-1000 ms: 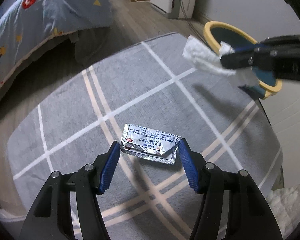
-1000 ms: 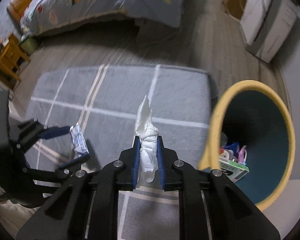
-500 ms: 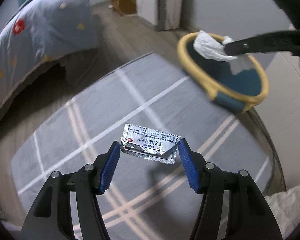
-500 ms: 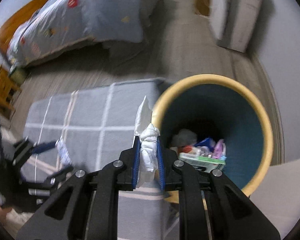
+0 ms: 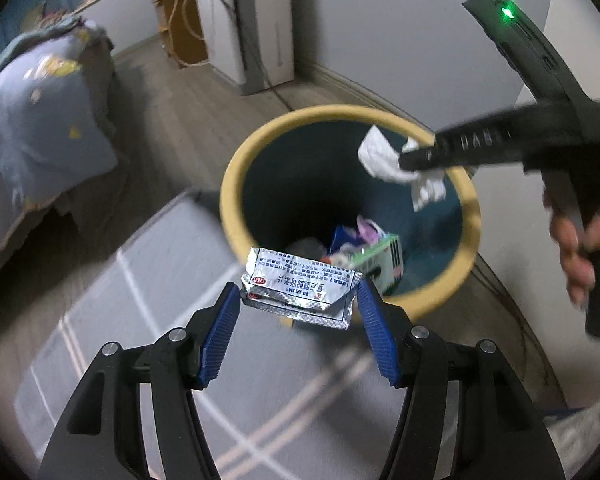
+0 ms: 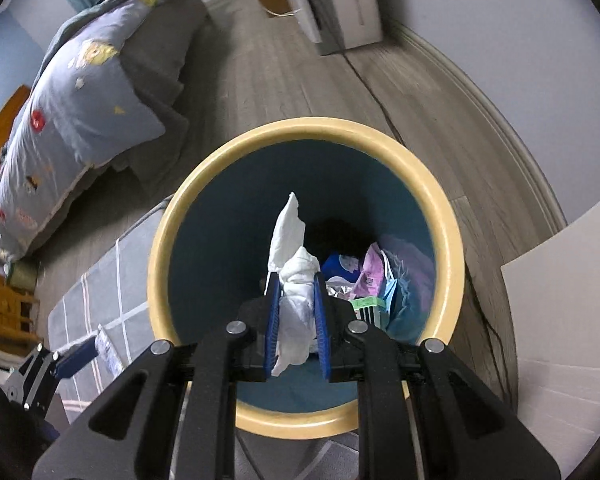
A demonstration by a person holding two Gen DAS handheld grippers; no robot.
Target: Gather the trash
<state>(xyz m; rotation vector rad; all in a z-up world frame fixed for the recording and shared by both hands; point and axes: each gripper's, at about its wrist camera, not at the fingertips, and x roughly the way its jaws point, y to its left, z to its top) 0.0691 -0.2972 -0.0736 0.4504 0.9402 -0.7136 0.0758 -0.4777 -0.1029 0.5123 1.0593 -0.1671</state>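
Note:
My left gripper [image 5: 298,300] is shut on a silver foil medicine packet [image 5: 300,286], held by its two ends just short of the near rim of the bin [image 5: 236,168]. That bin is teal with a yellow rim [image 6: 160,248] and has several pieces of trash at its bottom. My right gripper [image 6: 296,284] is shut on a crumpled white tissue [image 6: 294,272] and hangs right above the bin's mouth. In the left wrist view the tissue [image 5: 384,158] and right gripper [image 5: 410,158] sit over the bin's far right side. The left gripper [image 6: 78,354] shows at lower left in the right wrist view.
A grey rug with pale stripes [image 5: 148,280] lies on the wood floor beside the bin. A bed with a blue quilt [image 6: 60,128] stands to the left. A white appliance [image 5: 256,28] and its cord stand by the wall. A hand [image 5: 580,240] grips the right tool.
Both grippers have swung from over the rug toward the bin. The tissue now hangs above the bin's mouth, and the foil packet has reached the bin's near rim.

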